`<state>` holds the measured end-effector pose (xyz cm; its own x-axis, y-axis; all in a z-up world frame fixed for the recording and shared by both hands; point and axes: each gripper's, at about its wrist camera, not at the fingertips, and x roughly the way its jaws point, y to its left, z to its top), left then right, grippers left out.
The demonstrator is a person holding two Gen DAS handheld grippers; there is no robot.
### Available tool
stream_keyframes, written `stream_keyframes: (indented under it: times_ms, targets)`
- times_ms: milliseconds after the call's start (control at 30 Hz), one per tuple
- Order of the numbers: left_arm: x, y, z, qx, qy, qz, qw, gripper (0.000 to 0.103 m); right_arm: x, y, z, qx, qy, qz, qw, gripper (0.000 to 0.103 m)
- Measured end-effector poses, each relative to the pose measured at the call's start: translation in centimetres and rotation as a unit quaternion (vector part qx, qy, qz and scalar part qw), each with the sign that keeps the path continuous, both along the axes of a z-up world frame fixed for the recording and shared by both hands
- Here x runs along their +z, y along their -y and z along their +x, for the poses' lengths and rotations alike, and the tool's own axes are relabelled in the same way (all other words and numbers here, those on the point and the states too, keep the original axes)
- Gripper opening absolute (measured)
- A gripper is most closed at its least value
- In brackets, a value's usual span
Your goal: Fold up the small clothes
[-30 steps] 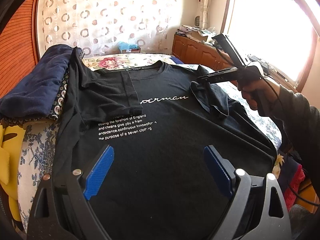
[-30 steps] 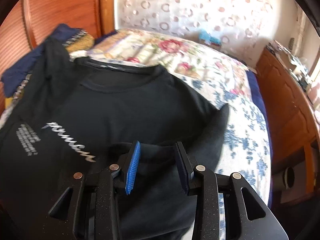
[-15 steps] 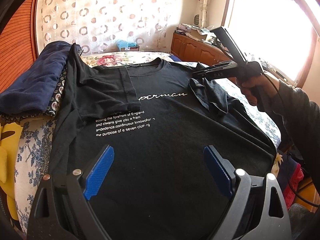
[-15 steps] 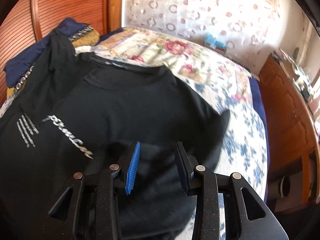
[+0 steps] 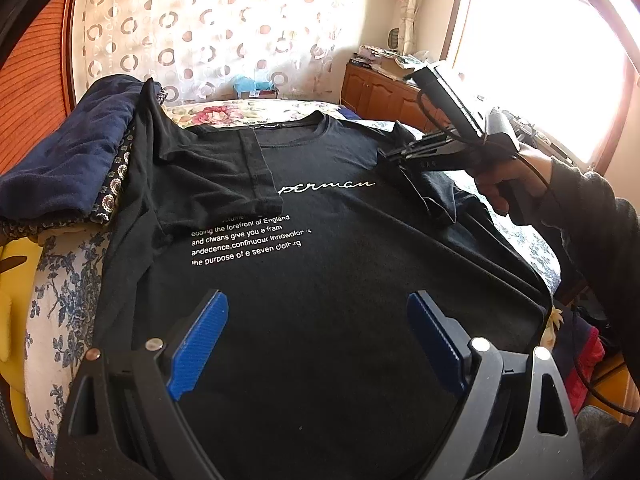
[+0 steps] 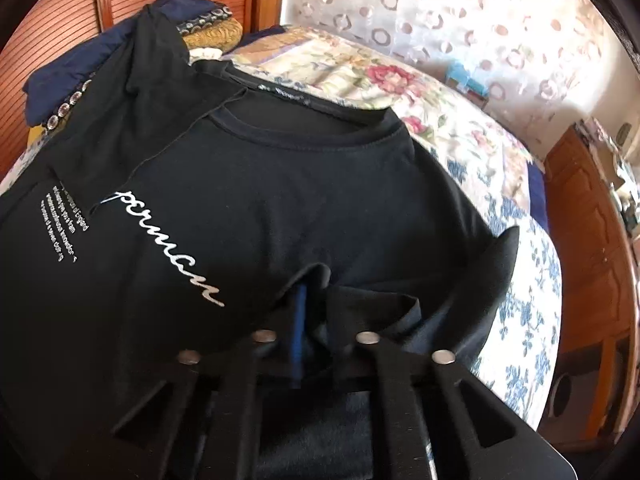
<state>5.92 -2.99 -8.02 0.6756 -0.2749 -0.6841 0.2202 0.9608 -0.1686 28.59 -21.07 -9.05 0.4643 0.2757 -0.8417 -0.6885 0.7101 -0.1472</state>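
- One black T-shirt (image 5: pixel 320 280) lies spread front-up across the bed (image 5: pixel 60 300), collar toward the curtain.
- Right gripper (image 6: pixel 316 312): its jaws have just been closing and now pinch the right sleeve (image 5: pixel 432 196), cloth caught between them.
- Left gripper (image 5: pixel 316 340) hovers over the lower hem, jaws wide apart, nothing in them.
- Step in hand, I'd say: tucking the second sleeve inward. The left sleeve (image 5: pixel 224 176) already lies folded over the chest, partly covering the white print.
- Next move calls for carrying the pinched sleeve across onto the chest, laying it flat, then letting go.
- Count: one shirt, two sleeves, two grippers, one pile of clothes (image 5: pixel 72 148) beside the shirt.
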Motion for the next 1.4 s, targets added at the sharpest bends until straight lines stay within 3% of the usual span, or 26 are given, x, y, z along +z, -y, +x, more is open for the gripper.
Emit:
stream_keyframes:
  times_ms: [100, 200, 267, 300, 333, 367, 467, 667, 733, 833, 900, 1000, 1033, 1100, 1200, 1267, 1400]
  targets:
    - [-0.1, -0.1, 0.0, 0.002, -0.001, -0.001, 1.0000, 0.092, 2.0, -0.3, -1.0, 0.000, 0.030, 0.038, 0.999, 0.002]
    - [-0.2, 0.0, 0.1, 0.002, -0.003, -0.002, 1.0000, 0.092, 4.4, -1.1, -2.4, 0.024, 0.034, 0.097, 0.994, 0.002]
    - [-0.2, 0.1, 0.1, 0.000, -0.003, 0.000, 1.0000, 0.092, 5.1, -1.7, -3.0, 0.033, 0.034, 0.110, 0.993, 0.004]
    - [-0.2, 0.1, 0.1, -0.001, -0.003, 0.001, 1.0000, 0.092, 5.2, -1.9, -3.0, 0.033, 0.030, 0.108, 0.993, 0.015]
    - [-0.2, 0.2, 0.1, -0.001, -0.003, 0.001, 1.0000, 0.092, 5.2, -2.0, -3.0, 0.031, 0.031, 0.103, 0.994, 0.035]
    - [-0.1, 0.2, 0.2, -0.001, -0.003, 0.001, 1.0000, 0.092, 5.2, -1.9, -3.0, 0.025, 0.037, 0.098, 0.994, 0.041]
    - [0.1, 0.2, 0.5, 0.002, -0.001, 0.000, 1.0000, 0.092, 4.5, -0.2, -2.3, 0.002, 0.034, 0.099, 0.994, 0.042]
    - [0.9, 1.0, 2.2, -0.011, 0.012, -0.004, 0.9999, 0.092, 0.8, 5.2, 0.1, -0.122, 0.013, 0.047, 0.991, 0.042]
    - [1.4, 1.6, 3.3, -0.024, 0.016, -0.013, 0.9995, 0.092, -0.5, 6.4, 0.4, -0.140, 0.005, 0.042, 0.989, 0.042]
    - [2.1, 2.3, 5.4, -0.040, 0.024, -0.017, 0.9988, 0.091, -0.8, 8.2, 0.5, -0.150, -0.006, 0.080, 0.985, 0.043]
    - [2.4, 3.0, 7.1, -0.050, 0.021, -0.014, 0.9984, 0.086, -0.8, 8.3, 0.4, -0.152, -0.004, 0.084, 0.985, 0.042]
    - [2.6, 4.1, 10.0, -0.068, 0.017, -0.009, 0.9975, 0.081, -0.6, 8.1, 0.1, -0.129, -0.016, 0.109, 0.986, 0.007]
    - [2.6, 4.6, 11.1, -0.070, 0.011, -0.005, 0.9975, 0.079, -0.5, 8.1, -0.1, -0.125, -0.013, 0.107, 0.986, 0.002]
    - [2.6, 5.5, 12.9, -0.080, 0.003, -0.009, 0.9967, 0.068, -0.1, 8.5, -0.3, -0.125, -0.008, 0.119, 0.985, 0.002]
    - [2.2, 6.5, 14.7, -0.091, -0.009, -0.020, 0.9956, 0.063, 0.8, 10.1, -0.6, -0.152, 0.014, 0.127, 0.980, 0.002]
    - [1.9, 7.5, 16.1, -0.094, -0.014, -0.017, 0.9953, 0.054, 0.8, 11.2, -0.3, -0.163, 0.009, 0.131, 0.978, 0.002]
    - [1.1, 9.5, 18.1, -0.112, -0.029, -0.014, 0.9932, 0.050, 0.1, 12.5, 0.1, -0.172, 0.006, 0.114, 0.978, 0.002]
